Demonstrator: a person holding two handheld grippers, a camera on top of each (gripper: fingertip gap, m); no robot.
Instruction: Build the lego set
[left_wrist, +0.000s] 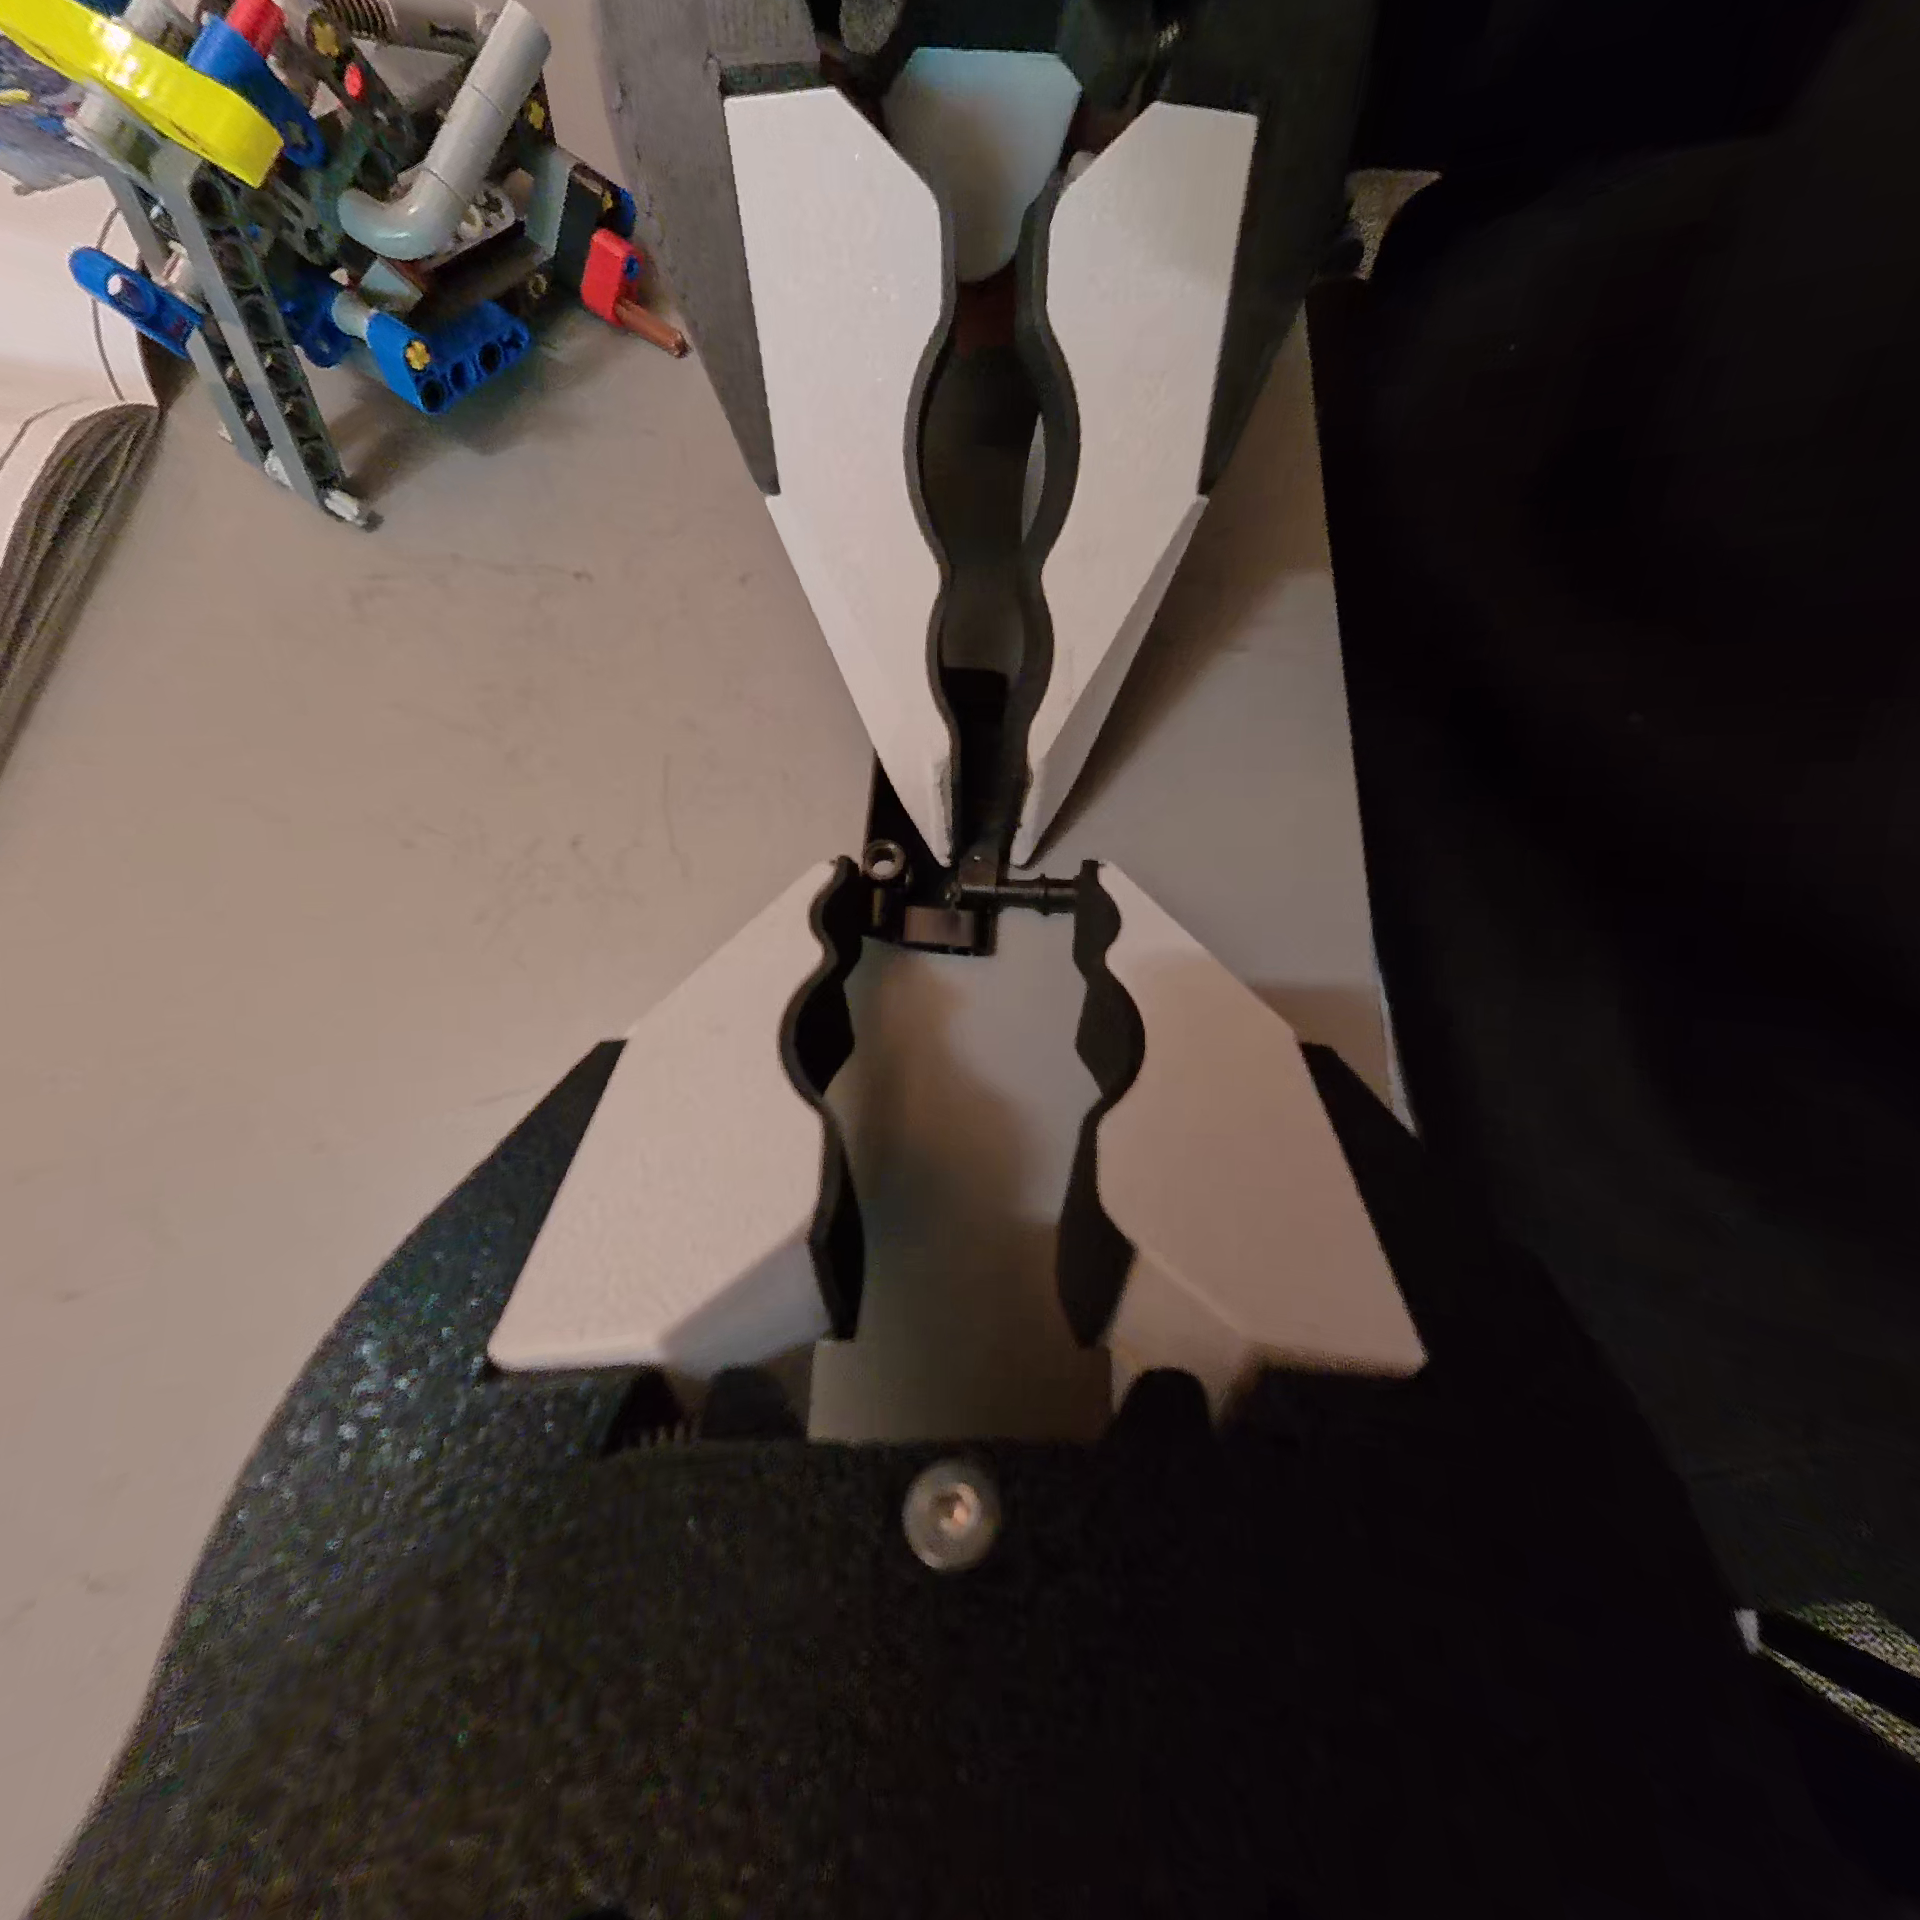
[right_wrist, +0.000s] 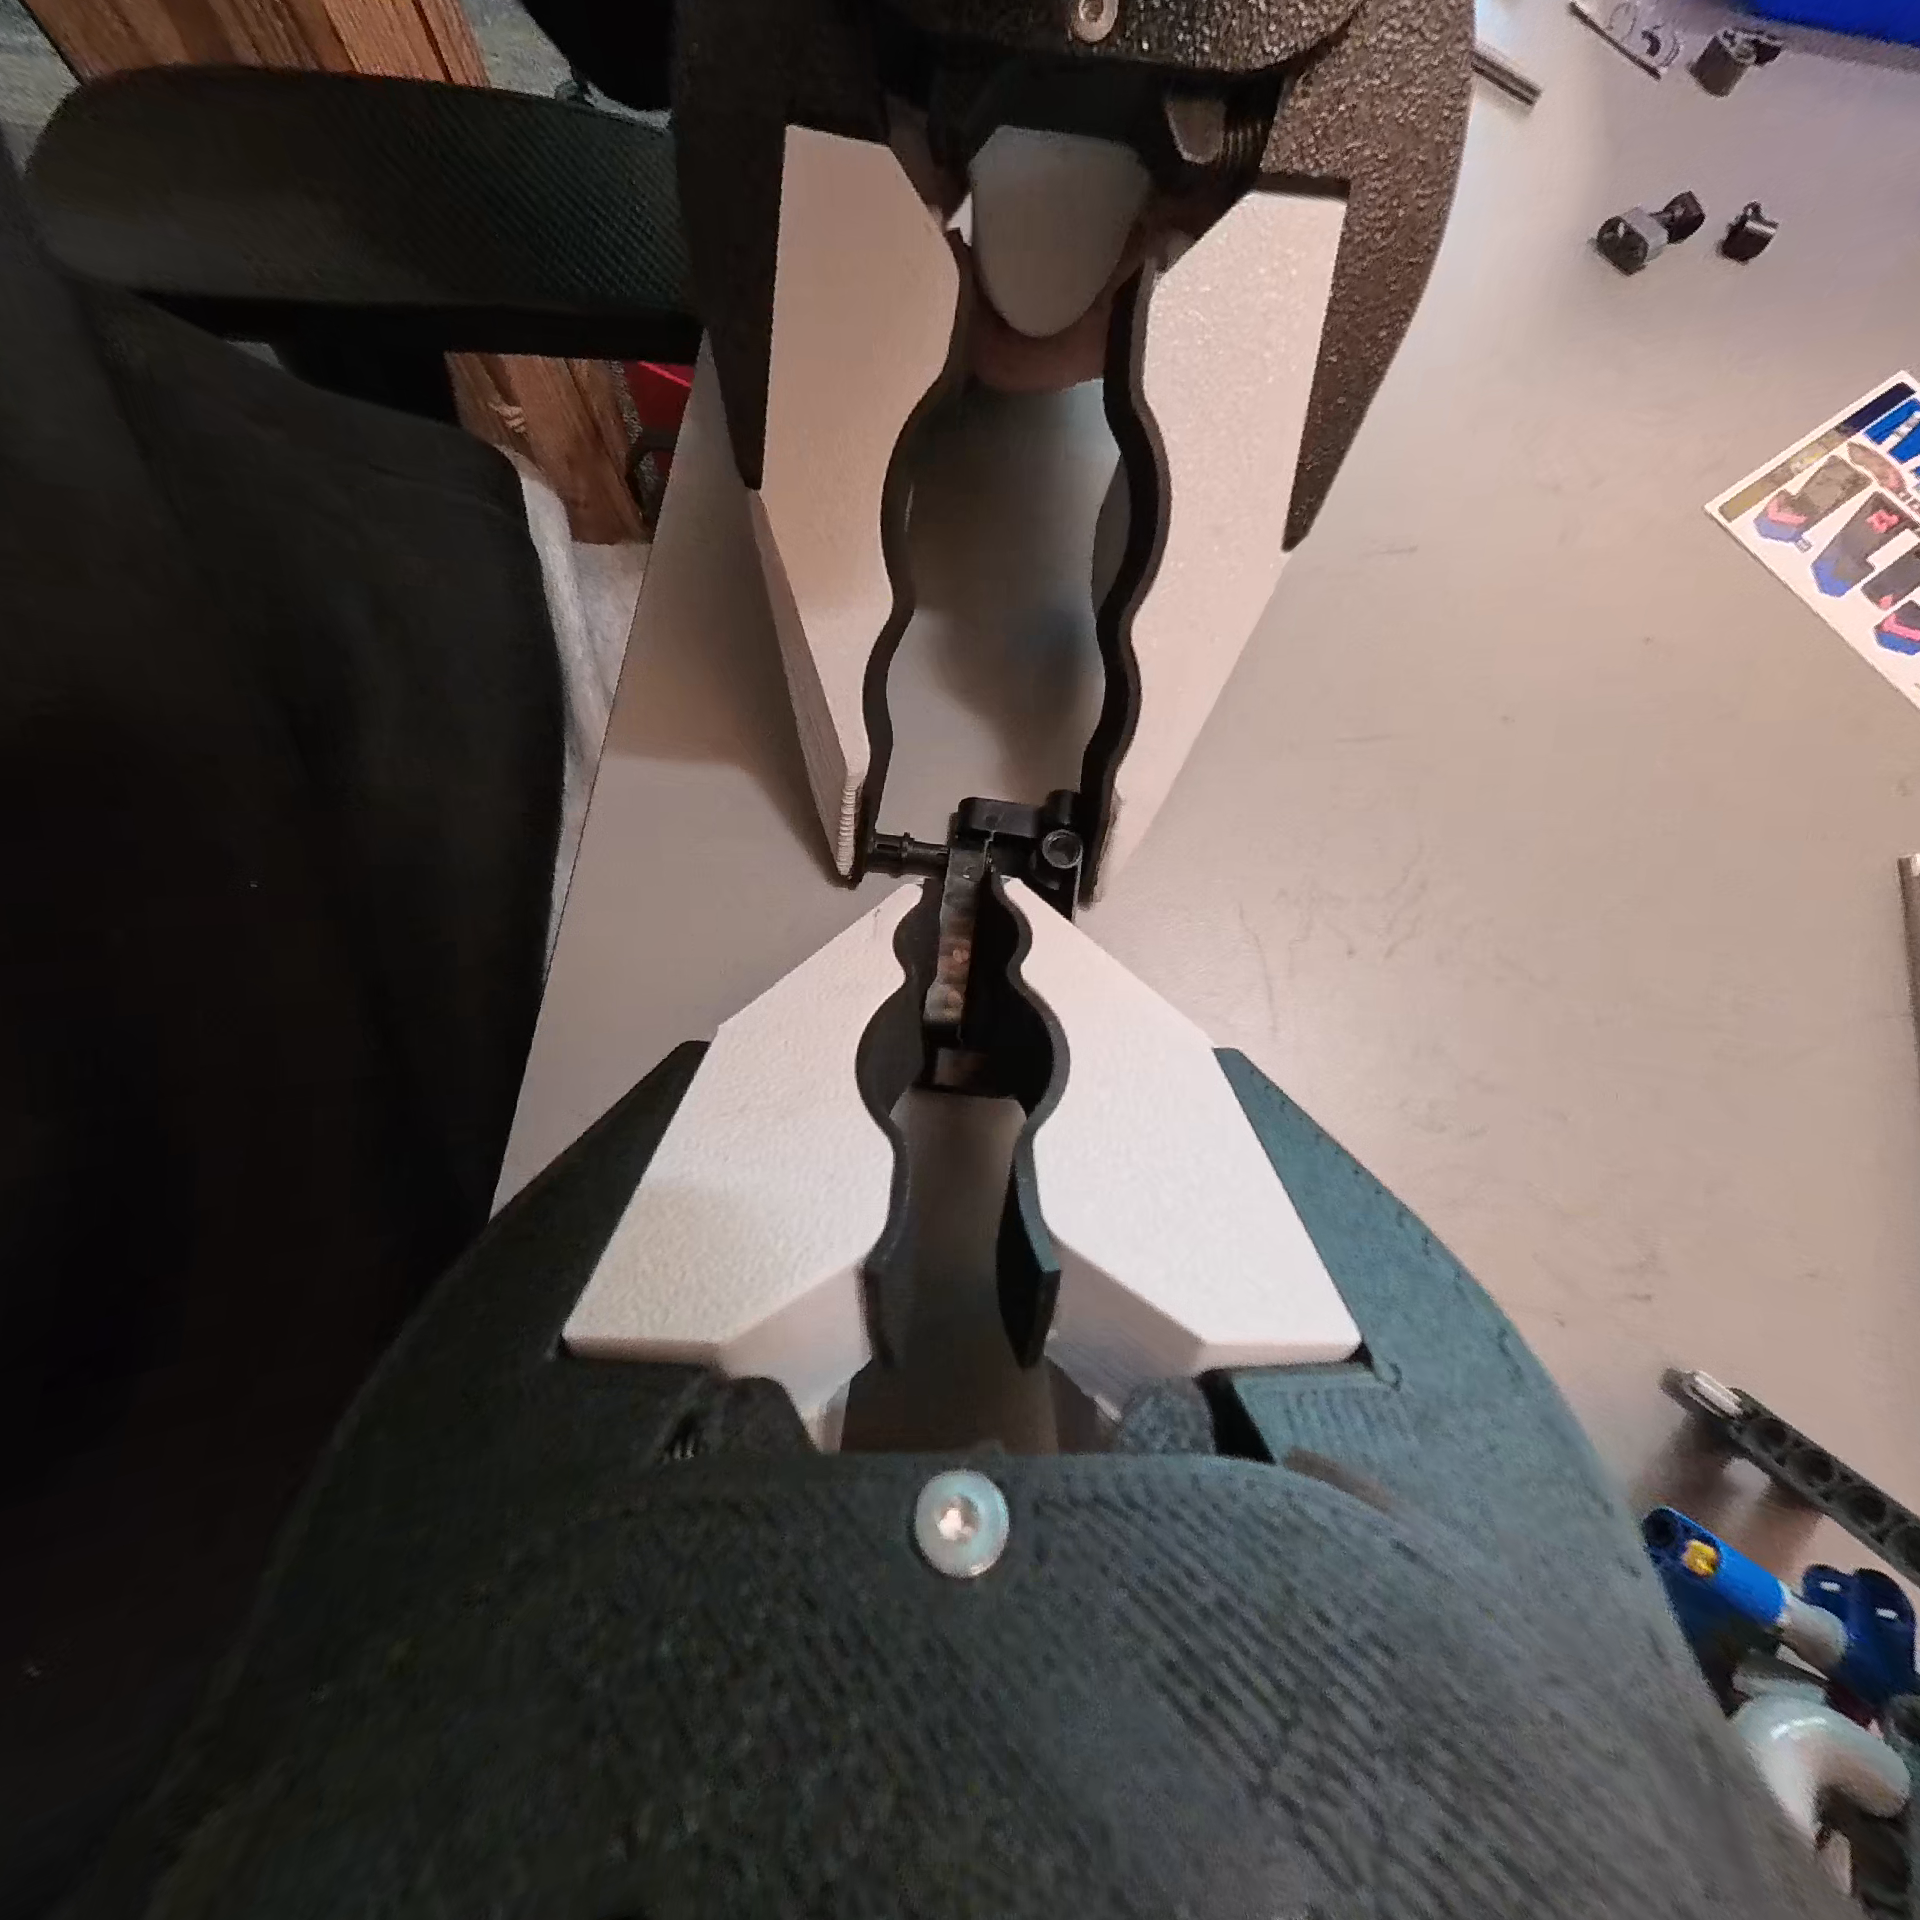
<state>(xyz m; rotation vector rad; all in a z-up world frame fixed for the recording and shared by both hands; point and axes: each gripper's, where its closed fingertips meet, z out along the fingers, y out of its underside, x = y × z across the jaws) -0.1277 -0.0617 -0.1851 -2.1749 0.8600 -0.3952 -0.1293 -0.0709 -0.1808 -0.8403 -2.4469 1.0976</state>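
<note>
My right gripper (right_wrist: 961, 914) pinches a slim black plastic beam (right_wrist: 951, 971), long axis toward twelve o'clock. My left fingers (left_wrist: 831, 914) clamp its black crosswise pin-and-connector piece (left_wrist: 971, 902), above the pale surface (left_wrist: 416, 831).

A pale grey bench (left_wrist: 364, 831) carries a colourful brick-built model (left_wrist: 343, 229) far left of the left gripper (left_wrist: 977, 883); a sticker sheet (right_wrist: 1839, 520) and small black parts (right_wrist: 1662, 234) lie right of the right gripper (right_wrist: 961, 883).

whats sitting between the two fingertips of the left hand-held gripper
A small black pin-and-connector assembly spans the gap of the left hand-held gripper, both tips touching its ends; the right hand-held gripper grips its flat black piece. Both wrist views show it.
</note>
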